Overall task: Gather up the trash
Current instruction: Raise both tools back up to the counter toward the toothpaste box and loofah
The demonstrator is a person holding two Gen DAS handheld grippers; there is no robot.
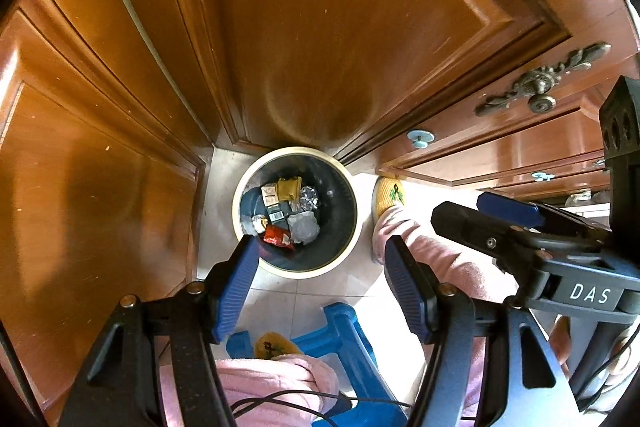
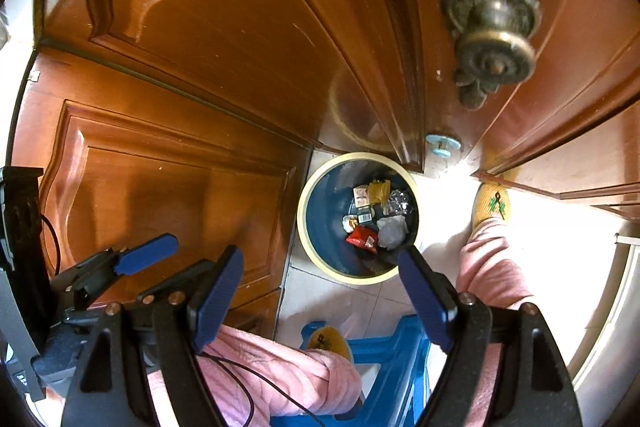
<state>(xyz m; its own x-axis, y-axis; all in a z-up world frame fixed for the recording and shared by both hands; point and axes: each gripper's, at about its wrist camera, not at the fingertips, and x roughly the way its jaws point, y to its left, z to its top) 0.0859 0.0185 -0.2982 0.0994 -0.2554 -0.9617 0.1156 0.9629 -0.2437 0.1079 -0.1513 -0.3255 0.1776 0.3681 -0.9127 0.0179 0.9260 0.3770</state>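
Jaws of both grippers wide, empty; cream-rimmed blue bin [image 1: 295,213] holds crumpled wrappers [image 1: 289,215].

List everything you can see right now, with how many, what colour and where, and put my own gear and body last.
trash bin: one, cream rim, dark blue inside, on the floor by the cabinets
trash: several pieces, red, yellow, grey, silver, inside the bin
cabinet doors: several, brown wood, around the bin
ornate knob: one, bronze, on a cabinet front
stool: one, blue, under the person
slippers: two, yellow, on the feet
trousers: pink, on the legs
left gripper: blue pads, open, empty
right gripper: blue pads, open, empty
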